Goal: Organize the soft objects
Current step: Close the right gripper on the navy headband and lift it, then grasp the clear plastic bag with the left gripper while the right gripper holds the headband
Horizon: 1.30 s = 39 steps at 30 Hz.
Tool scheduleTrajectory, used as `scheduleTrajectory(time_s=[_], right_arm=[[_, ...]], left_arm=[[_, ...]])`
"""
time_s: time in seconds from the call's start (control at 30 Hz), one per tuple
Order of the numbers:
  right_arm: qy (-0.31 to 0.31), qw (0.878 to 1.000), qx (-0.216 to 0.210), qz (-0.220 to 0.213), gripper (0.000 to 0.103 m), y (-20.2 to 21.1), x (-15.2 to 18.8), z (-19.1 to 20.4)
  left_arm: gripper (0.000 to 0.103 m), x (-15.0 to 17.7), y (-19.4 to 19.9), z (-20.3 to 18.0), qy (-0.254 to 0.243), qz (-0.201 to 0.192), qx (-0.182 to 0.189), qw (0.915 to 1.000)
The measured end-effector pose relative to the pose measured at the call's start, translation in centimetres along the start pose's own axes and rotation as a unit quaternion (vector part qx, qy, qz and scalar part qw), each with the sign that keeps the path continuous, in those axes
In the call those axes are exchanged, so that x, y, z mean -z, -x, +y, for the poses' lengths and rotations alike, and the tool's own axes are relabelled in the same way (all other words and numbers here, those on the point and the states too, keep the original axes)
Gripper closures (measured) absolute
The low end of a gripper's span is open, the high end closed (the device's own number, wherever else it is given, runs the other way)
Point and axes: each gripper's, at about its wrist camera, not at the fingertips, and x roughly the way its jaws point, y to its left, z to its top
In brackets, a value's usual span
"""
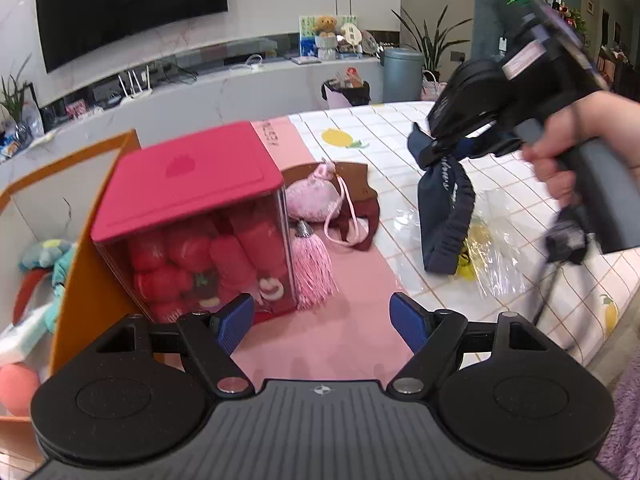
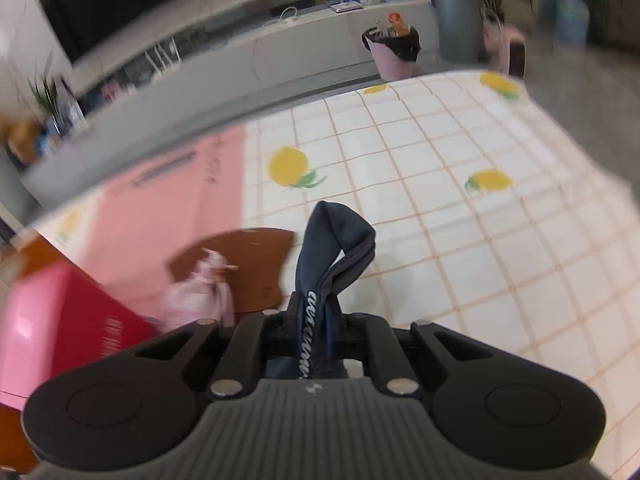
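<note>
Both jaws of the right gripper (image 2: 316, 320) were clamped on the navy headband (image 1: 444, 216), which needed lifting clear of the plastic wrapper (image 1: 492, 256) while the left gripper (image 1: 322, 320) stood apart, empty.

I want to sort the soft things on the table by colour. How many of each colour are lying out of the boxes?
Pink: 1, the tasselled pouch
Navy: 1, the cloth band pinched in the right tongs
Brown: 1, the cloth piece under the pouch
Total: 3
</note>
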Motion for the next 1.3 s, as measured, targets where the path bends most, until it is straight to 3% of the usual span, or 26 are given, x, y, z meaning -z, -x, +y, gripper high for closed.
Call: scheduleTrajectory(time_s=[0.33, 0.53, 0.63, 0.7, 0.73, 0.83, 0.93, 1.0, 1.13, 1.3], right_arm=[[-0.062, 0.993, -0.095, -0.038, 0.095, 7.0, 1.4, -1.3], [-0.034, 0.997, -0.041, -0.057, 0.095, 9.6, 3.1, -3.1], [-0.073, 0.995, -0.051, -0.037, 0.092, 9.4, 3.7, -5.5], [-0.075, 0.995, -0.062, -0.011, 0.080, 8.2, 3.9, -5.8], [-0.072, 0.996, -0.060, -0.009, 0.059, 7.5, 3.9, -5.7], [-0.036, 0.999, -0.038, -0.004, 0.022, 5.0, 2.5, -4.0], [-0.007, 1.000, -0.023, -0.012, 0.005, 2.7, 0.9, -2.0], [-0.008, 1.000, -0.003, 0.003, 0.003, 0.7, 0.5, -0.9], [0.015, 0.995, 0.060, 0.079, 0.003, -4.1, 0.5, 0.6], [0.040, 0.991, 0.076, 0.101, 0.003, -5.9, 1.1, 1.1]], left_arm=[[0.012, -0.2, 0.6, 0.4, 0.006, -0.012, 0.000, 0.9999], [0.012, -0.1, 0.7, -0.5, -0.005, -0.013, 0.000, 0.9999], [0.012, 0.1, 0.3, -1.0, -0.014, -0.009, 0.000, 0.9999], [0.012, 0.2, 0.0, -1.4, -0.016, -0.004, 0.000, 0.9999], [0.012, 0.2, -0.1, -1.5, -0.017, -0.002, 0.000, 0.9998], [0.012, 0.2, -0.2, -1.8, -0.022, 0.000, 0.002, 0.9998], [0.012, 0.4, -0.1, -1.8, -0.026, -0.003, 0.002, 0.9997], [0.012, 0.6, -0.1, -1.8, -0.030, -0.004, 0.001, 0.9995], [0.012, 0.5, -0.4, -1.5, -0.026, -0.001, -0.004, 0.9996], [0.012, 0.3, -0.7, -0.5, -0.007, 0.006, 0.002, 1.0000]])
